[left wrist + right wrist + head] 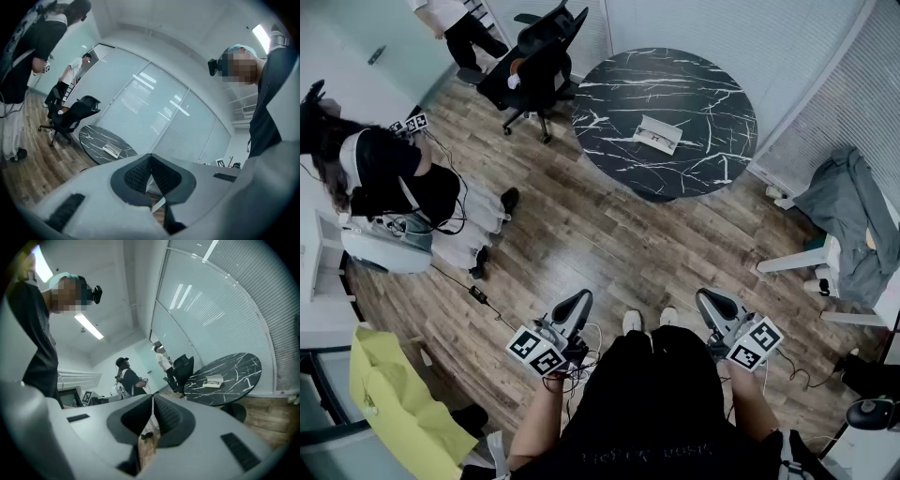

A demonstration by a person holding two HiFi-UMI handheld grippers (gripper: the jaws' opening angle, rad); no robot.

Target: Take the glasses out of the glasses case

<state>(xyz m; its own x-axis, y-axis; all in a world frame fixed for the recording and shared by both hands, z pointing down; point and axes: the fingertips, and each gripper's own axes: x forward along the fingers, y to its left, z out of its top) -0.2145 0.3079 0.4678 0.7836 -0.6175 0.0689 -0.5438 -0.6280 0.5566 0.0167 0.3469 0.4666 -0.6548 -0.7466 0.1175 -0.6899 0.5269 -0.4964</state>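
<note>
A white glasses case [657,135] lies open on the round black marble table [712,84] across the room, also visible as the case [111,150] in the left gripper view and the case [213,381] in the right gripper view. I cannot make out the glasses at this distance. My left gripper [581,302] is held low by my left hip, jaws shut and empty. My right gripper [710,302] hangs by my right hip, also shut with nothing in it. Both are far from the table, over the wooden floor.
A black office chair [536,58] stands left of the table. A person in black [389,178] works at the left by a white desk, and another person [455,23] stands behind. A grey garment on a white chair [848,220] is at right. Cables [478,295] trail on the floor.
</note>
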